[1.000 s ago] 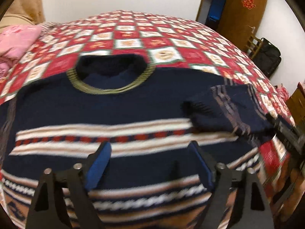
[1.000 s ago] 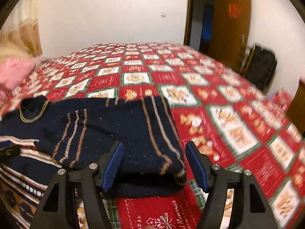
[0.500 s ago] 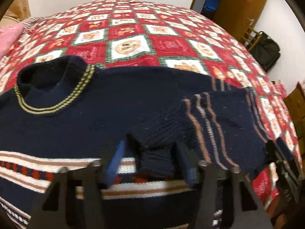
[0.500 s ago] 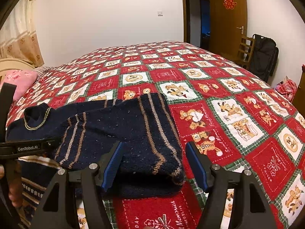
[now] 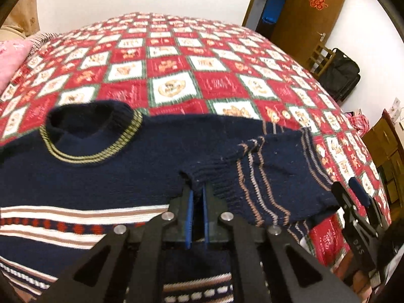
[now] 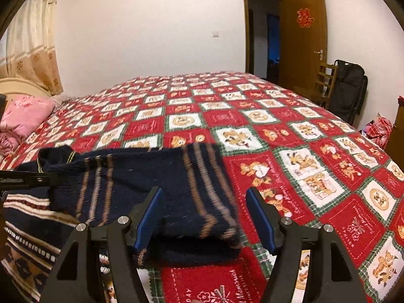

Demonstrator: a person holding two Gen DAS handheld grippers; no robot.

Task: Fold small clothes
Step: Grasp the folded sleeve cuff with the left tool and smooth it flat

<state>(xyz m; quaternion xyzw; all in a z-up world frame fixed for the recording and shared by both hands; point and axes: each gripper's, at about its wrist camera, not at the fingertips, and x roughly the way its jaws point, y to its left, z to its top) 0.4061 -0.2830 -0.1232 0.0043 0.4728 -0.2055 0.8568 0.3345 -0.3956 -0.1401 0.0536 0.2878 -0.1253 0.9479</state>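
A navy knitted sweater [image 5: 121,174] with striped bands and a yellow-trimmed collar [image 5: 96,136] lies flat on the bed. Its right sleeve [image 5: 275,179] is folded inward across the chest. My left gripper [image 5: 198,192] is shut on the ribbed cuff [image 5: 202,176] of that sleeve, which sits slightly raised. My right gripper [image 6: 205,194] stands open, its blue pads either side of the sleeve's folded outer edge [image 6: 192,184] without pressing it. The right gripper [image 5: 353,194] also shows at the right in the left wrist view. The sweater's lower hem is hidden behind the grippers.
A red, white and green patchwork bedspread [image 6: 252,126] covers the bed. A pink pillow [image 6: 25,116] lies at the far left. Beyond the bed's right side stand a brown door [image 6: 300,45], a wooden chair [image 6: 325,80] and a black bag [image 6: 351,88].
My left gripper moved right across the sweater to the sleeve cuff, closed on it and rose a little. My right gripper stayed open over the sleeve's fold.
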